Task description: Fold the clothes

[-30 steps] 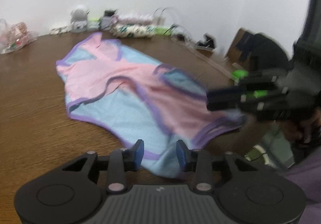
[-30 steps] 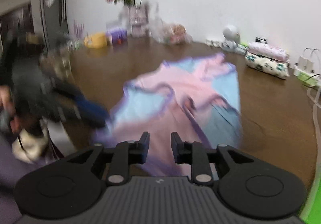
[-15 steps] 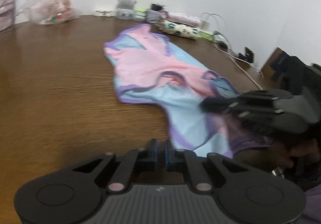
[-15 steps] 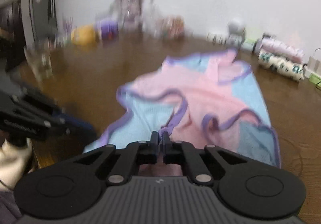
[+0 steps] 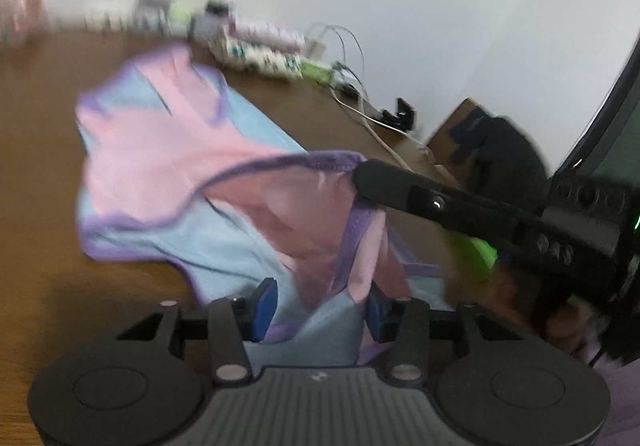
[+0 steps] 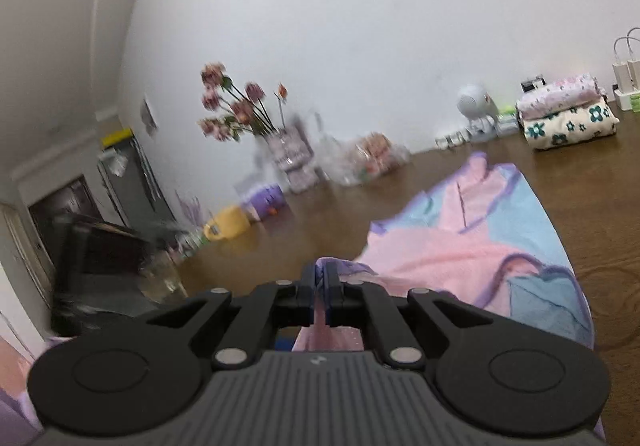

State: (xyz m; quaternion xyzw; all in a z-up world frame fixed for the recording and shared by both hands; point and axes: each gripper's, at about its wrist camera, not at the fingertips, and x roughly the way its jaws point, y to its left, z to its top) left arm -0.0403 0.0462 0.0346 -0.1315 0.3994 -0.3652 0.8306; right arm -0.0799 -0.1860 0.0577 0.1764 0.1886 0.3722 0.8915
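light: soft, even indoor; white wall (image 6: 360, 46) bright, no hard shadows
blur: left view smeared, garment (image 5: 168, 150) and table clutter streaked; right view flowers (image 6: 236, 110) soft
sharpest: folded stack (image 6: 568, 122)
edges: fisheye bending, dark corner vignette
glare: none

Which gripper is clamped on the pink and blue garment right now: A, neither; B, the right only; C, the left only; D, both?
B: the right gripper has its jaws shut on the garment hem, while the left gripper stands open with cloth hanging between its jaws.
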